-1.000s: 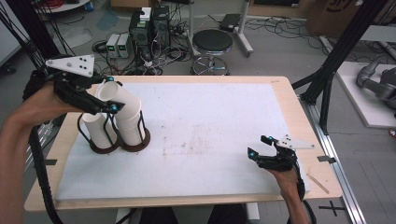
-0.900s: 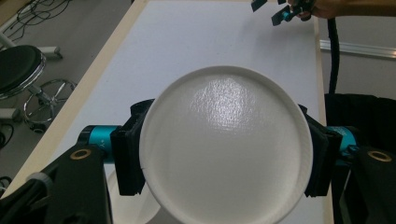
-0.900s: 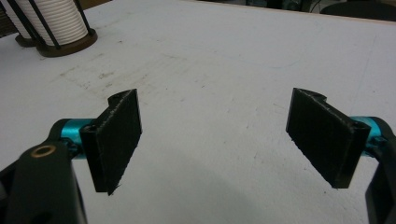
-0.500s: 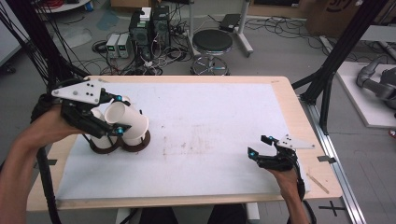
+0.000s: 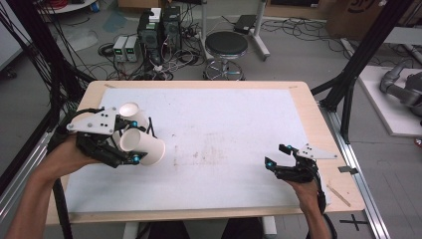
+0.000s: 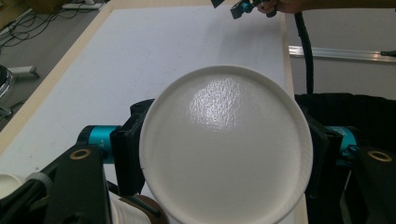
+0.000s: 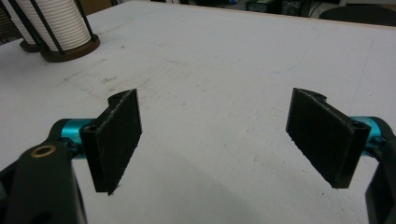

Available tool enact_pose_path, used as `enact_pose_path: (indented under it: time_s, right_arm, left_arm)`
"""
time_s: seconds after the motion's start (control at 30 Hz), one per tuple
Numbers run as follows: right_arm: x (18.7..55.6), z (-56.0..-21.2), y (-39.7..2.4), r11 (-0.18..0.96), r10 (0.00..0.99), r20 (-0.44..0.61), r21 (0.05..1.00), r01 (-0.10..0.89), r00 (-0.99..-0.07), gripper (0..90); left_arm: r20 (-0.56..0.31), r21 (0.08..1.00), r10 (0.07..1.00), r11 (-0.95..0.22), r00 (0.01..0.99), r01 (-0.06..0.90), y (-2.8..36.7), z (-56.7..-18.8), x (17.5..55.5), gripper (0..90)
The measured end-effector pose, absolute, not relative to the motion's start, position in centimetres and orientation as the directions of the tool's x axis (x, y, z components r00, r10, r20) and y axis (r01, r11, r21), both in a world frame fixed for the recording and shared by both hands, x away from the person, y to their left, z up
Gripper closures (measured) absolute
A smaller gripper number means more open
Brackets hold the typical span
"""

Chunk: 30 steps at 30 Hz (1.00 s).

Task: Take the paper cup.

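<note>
High view: the left tongs point(image 5: 130, 141) are pinching a white paper cup point(image 5: 142, 147) at the left side of the surface point(image 5: 224, 129). The cup lies tipped on its side in the grip, clear of the surface, its long axis running left to right with the closed bottom pointing right toward the open middle. Just behind it, on the far side, stands a stack of white cups point(image 5: 130, 113) in a black wire holder.

Left gripper view: the cup's round bottom point(image 6: 224, 147) faces the camera, a black jaw pressed on each side.

The right tongs point(image 5: 278, 157) are spread and hold nothing, resting near the right edge, well apart from the cup. The left hand point(image 5: 74, 152) is thus the nearer one; in my judgement the coming move is to set the cup down rightward.

No brand, label or legible writing is seen on the cup or holder.
</note>
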State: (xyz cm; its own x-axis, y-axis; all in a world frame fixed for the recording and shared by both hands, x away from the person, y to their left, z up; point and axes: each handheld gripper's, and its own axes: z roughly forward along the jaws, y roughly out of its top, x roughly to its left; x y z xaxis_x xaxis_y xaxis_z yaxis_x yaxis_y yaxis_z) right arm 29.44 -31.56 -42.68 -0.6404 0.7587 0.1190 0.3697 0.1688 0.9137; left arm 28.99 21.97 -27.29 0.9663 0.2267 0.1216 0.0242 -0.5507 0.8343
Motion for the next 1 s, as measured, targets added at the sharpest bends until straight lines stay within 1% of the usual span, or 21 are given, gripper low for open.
enact_pose_path:
  time_s: [0.33,0.43,0.67,1.0]
  right_arm:
    - [29.4,-42.7,-31.6,0.169,0.759,0.121,0.912,0.373,-0.64,18.6]
    - [29.4,-42.7,-31.6,0.169,0.759,0.12,0.913,0.372,-0.64,18.6]
    - [29.4,-42.7,-31.5,0.173,0.758,0.119,0.911,0.373,-0.642,18.6]
    - [29.4,-42.8,-31.4,0.174,0.758,0.117,0.912,0.372,-0.641,18.6]
  left_arm:
    - [0.106,0.855,0.277,-0.516,0.955,0.055,23.3,-29.9,28.3,31.6]
    - [0.088,0.866,0.296,-0.495,0.951,0.074,23.7,-30.7,28.2,31.6]
    - [0.063,0.865,0.319,-0.49,0.946,0.108,24.2,-32.8,28.2,31.5]
    - [0.058,0.872,0.342,-0.474,0.938,0.119,24.7,-33.5,28.2,31.4]
